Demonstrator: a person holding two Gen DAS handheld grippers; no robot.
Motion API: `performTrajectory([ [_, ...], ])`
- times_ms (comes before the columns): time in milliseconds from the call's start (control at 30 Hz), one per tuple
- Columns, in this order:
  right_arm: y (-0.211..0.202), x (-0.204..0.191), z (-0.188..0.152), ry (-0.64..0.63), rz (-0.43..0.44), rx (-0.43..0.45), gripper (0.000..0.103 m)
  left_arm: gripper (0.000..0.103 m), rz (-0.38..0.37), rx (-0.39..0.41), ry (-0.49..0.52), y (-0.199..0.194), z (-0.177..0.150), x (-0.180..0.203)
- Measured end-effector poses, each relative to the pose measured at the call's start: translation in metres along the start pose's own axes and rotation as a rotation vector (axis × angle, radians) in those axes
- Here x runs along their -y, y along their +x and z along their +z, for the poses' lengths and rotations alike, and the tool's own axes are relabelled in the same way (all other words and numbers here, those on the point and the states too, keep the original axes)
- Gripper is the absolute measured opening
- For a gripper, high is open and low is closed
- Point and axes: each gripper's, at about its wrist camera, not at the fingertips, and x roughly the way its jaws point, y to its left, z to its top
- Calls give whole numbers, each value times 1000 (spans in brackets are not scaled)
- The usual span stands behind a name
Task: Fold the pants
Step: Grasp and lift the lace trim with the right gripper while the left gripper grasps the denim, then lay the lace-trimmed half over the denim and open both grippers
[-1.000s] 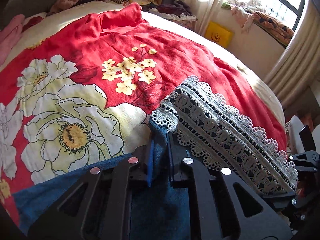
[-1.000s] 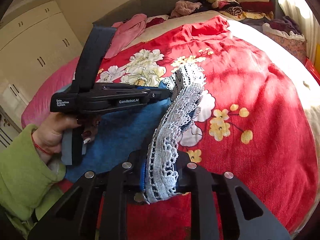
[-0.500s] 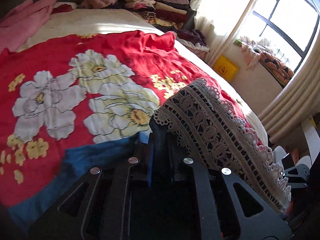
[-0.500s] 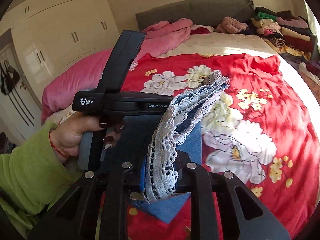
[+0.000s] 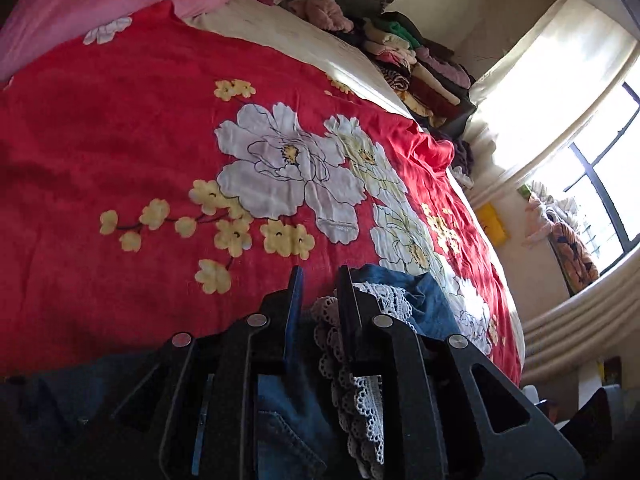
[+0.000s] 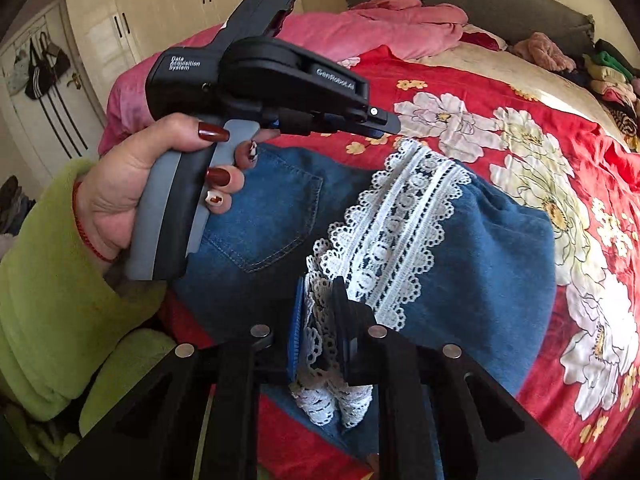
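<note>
Blue jeans (image 6: pixel 480 248) with a white lace hem (image 6: pixel 400 220) lie folded over on the bed, the hem resting near the back pocket (image 6: pixel 272 216). My right gripper (image 6: pixel 318 284) is shut on the lace edge, jaws still closing, and lace bunches between its fingers. A hand holds my left gripper (image 6: pixel 384 122) just above the far end of the hem. In the left wrist view, the left gripper (image 5: pixel 320 276) has its jaws opening with a clear gap. Lace (image 5: pixel 348 384) and denim (image 5: pixel 424 300) lie loose beneath it, not pinched.
The red floral bedspread (image 5: pixel 120 140) covers the bed. A pink quilt (image 6: pixel 380 28) lies at the headboard and stacked folded clothes (image 5: pixel 416 68) fill the far corner. A green sleeve (image 6: pixel 52 280) is at the left, a wardrobe (image 6: pixel 160 8) behind it. A bright window (image 5: pixel 600 152) is beyond the bed.
Both grippers swept across the bed, carrying the lace hem over onto the jeans' pocket part. The left jaws have parted and let the lace drop; the right still grips it.
</note>
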Motion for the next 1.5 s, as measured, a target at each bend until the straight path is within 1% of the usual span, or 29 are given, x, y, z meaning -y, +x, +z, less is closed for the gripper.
performTrajectory([
  [33, 0, -1, 0, -1, 17, -2, 17, 17, -2, -11, -1, 2, -2, 1],
  [100, -5, -2, 0, 2, 61, 4, 17, 18, -14, -24, 5, 7, -6, 6],
  [167, -19, 4, 0, 13, 92, 28, 29, 23, -27, -34, 9, 10, -9, 9],
  [200, -28, 9, -1, 17, 90, 49, 32, 30, -32, -41, 7, 12, -10, 9],
  [233, -37, 15, -2, 25, 74, 73, 37, 35, -35, -53, 4, 15, -12, 9],
  [267, -45, 23, -3, 40, 55, 92, 42, 35, -29, -61, 4, 18, -13, 10],
  [300, -51, 32, -5, 61, 36, 106, 43, 36, -20, -67, 7, 21, -14, 9],
  [333, -55, 44, -6, 89, 8, 115, 44, 36, -7, -75, 10, 25, -15, 10],
  [400, -59, 66, -10, 154, -50, 114, 44, 38, -6, -85, 3, 30, -16, 9],
  [500, -54, 101, -11, 271, -84, 102, 45, 39, -17, -92, -7, 36, -15, 10],
  [533, -52, 110, -11, 292, -93, 97, 45, 37, -18, -96, -4, 38, -14, 12],
  [567, -48, 116, -8, 305, -107, 92, 45, 28, -20, -103, 2, 41, -15, 15],
  [600, -45, 121, -7, 311, -117, 90, 45, 9, -18, -106, 6, 43, -16, 17],
  [667, -37, 127, 0, 312, -139, 87, 45, 9, 11, -93, 35, 43, -18, 23],
  [767, -28, 131, 7, 287, -156, 91, 45, 8, -14, -43, 58, 23, -16, 30],
  [800, -24, 129, 10, 268, -180, 89, 45, 8, -8, -27, 74, 17, -14, 32],
  [833, -18, 130, 12, 248, -196, 82, 45, 8, 17, -17, 98, 13, -13, 34],
  [900, -8, 129, 13, 217, -227, 57, 45, 8, 70, -24, 129, 18, -14, 34],
  [967, 6, 132, 13, 208, -248, 5, 45, 9, 92, -46, 128, 27, -17, 30],
  [1033, 15, 136, 9, 212, -255, -26, 45, 12, 106, -63, 123, 34, -20, 25],
  [1133, 18, 137, 5, 211, -264, -27, 47, 19, 114, -64, 119, 31, -20, 23],
  [1200, 14, 137, 4, 220, -260, -21, 47, 22, 128, -66, 128, 29, -21, 24],
  [1267, 2, 137, 2, 257, -227, 2, 57, 25, 152, -61, 141, 23, -22, 26],
  [1333, -11, 136, -1, 273, -209, 35, 58, 33, 163, -47, 152, 15, -23, 28],
  [1400, -24, 131, -4, 266, -209, 61, 58, 36, 166, -28, 161, 3, -25, 30],
  [1433, -30, 129, -6, 266, -204, 73, 64, 38, 162, -15, 162, -4, -27, 31],
  [1467, -36, 127, -9, 266, -200, 85, 70, 39, 160, -3, 162, -10, -29, 32],
  [1500, -41, 125, -10, 265, -199, 95, 70, 39, 161, 8, 163, -16, -30, 34],
])
